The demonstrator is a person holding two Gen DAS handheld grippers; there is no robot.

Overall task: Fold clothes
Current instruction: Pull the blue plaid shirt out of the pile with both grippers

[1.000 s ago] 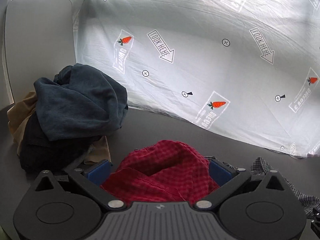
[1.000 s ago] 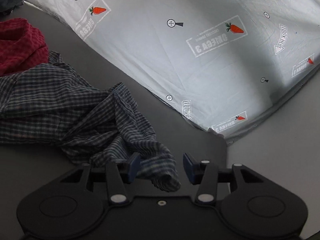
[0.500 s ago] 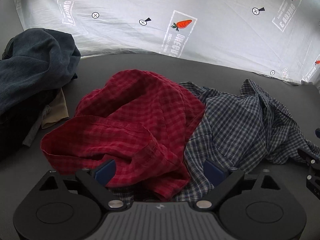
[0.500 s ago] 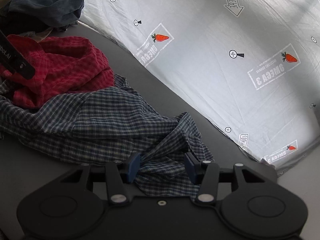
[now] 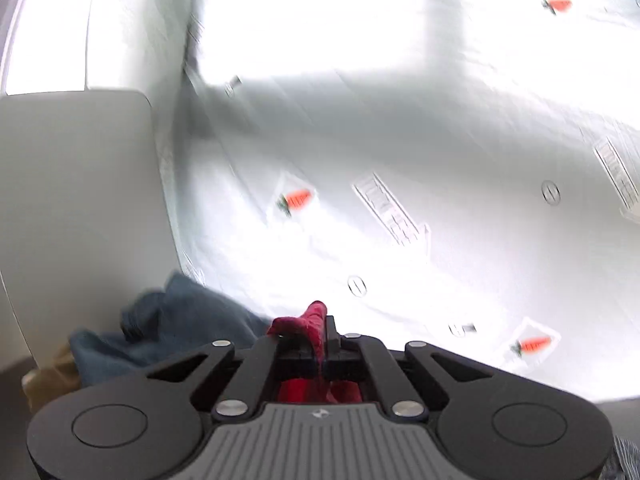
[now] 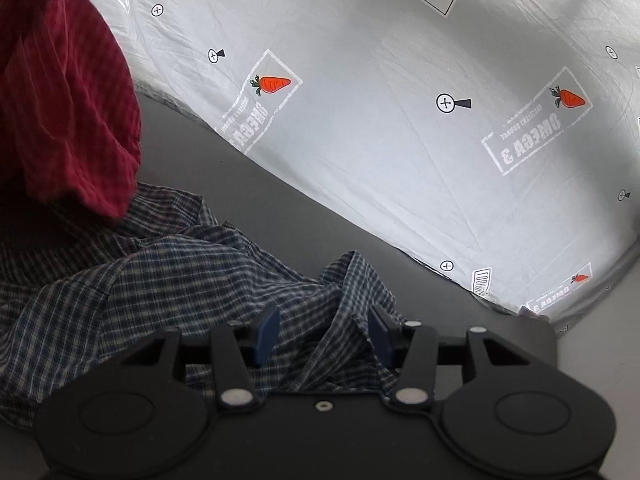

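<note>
My left gripper (image 5: pixel 323 334) is shut on a fold of the red checked shirt (image 5: pixel 314 320) and holds it up in the air. The same red shirt (image 6: pixel 68 100) hangs at the upper left of the right wrist view, its lower edge just above the blue plaid shirt (image 6: pixel 168 280). The plaid shirt lies crumpled on the dark table (image 6: pixel 256 188). My right gripper (image 6: pixel 324 330) is open, its blue-padded fingers either side of a raised fold of the plaid shirt.
A pile of clothes with a dark blue garment (image 5: pixel 176 332) on top lies at the left, beside a white panel (image 5: pixel 76 208). A white printed sheet (image 6: pixel 400 100) with carrots and arrows covers the back.
My left gripper has closed on the red shirt and lifted it off the table. My right gripper has stayed open over the plaid shirt.
</note>
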